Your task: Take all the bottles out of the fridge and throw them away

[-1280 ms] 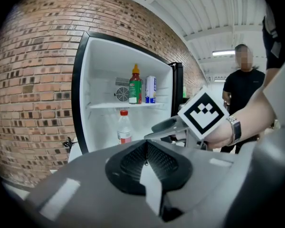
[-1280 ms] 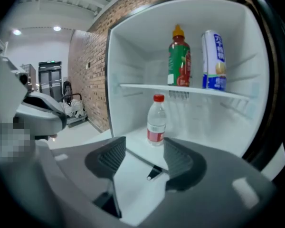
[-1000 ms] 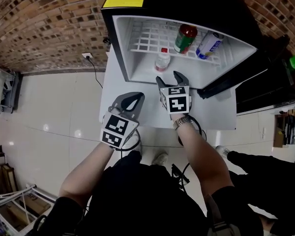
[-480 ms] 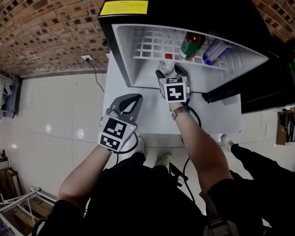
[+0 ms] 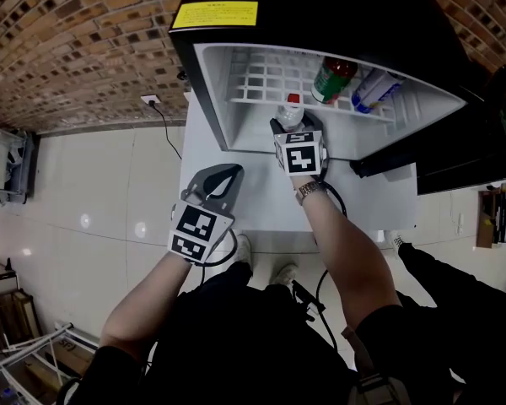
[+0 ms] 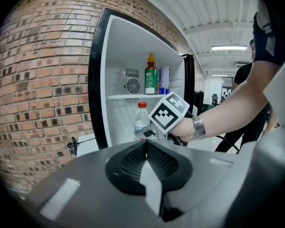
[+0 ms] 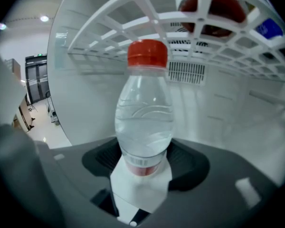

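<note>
The fridge stands open on a white counter against a brick wall. A yellow sticker sits on its black top.

On the fridge floor, near the front and below the wire shelf, a clear water bottle stands upright with a red cap. The right gripper reaches into the fridge mouth with this bottle between its fingers. Its jaws have just been closing a little but are wide apart. In the right gripper view the lower body of the bottle sits in the gap, with a pad close on each side. No firm squeeze shows.

Two more containers stand on the wire shelf, far right of the water bottle. One is a green-labelled bottle and the other is a blue and white bottle just right of it. The left gripper view shows them upright side by side near the back wall, with the green one left of the blue and white one.

The left gripper hangs over the counter, nearer and to the left of the fridge opening, well apart from the bottles. Its fingertips meet and it holds nothing. Its camera looks past them at the right hand and the water bottle.
</note>
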Motion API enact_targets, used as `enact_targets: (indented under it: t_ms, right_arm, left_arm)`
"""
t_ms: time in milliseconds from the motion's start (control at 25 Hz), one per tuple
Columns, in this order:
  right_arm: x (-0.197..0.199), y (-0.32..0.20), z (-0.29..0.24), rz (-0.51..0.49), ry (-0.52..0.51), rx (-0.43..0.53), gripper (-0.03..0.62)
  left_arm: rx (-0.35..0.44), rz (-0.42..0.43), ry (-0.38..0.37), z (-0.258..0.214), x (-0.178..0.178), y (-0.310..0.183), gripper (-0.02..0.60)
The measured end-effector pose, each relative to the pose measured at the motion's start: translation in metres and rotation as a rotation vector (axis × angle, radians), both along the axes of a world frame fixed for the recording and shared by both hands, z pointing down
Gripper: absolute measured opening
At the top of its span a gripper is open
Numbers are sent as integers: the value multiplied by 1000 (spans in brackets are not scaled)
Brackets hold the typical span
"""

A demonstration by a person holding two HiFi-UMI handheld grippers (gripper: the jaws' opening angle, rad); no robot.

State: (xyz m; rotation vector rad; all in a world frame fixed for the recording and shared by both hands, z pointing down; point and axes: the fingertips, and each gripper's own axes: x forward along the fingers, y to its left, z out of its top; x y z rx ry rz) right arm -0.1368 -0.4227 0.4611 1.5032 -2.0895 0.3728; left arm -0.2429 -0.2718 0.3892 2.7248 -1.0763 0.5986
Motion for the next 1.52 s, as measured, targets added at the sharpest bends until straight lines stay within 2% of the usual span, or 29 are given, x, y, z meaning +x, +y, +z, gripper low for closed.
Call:
enact_targets:
  t_ms: [280,520,800,1120,1360,1520]
  right_arm:
    - [9,41,-1,-14,-19,-2,293]
    - [30,94,-15,-19,-39,19,293]
    - [77,164,-33,-7,-43,46,293]
    - [151,251,-37,45,-50,54,293]
    - [210,310,-27,114,-57,43,293]
    - [247,345,-6,190,-59,22,293]
  left_arm:
    - [8,14,6,-5,14,13,3]
    - [16,48,12,-13,46,37,3]
    - [24,113,20,-21,106,82,3]
    - [3,187,27,-11,186,143,3]
    - [-12,278,18,4,249,181,3]
    - [-50,371,-12,25,285,207,3]
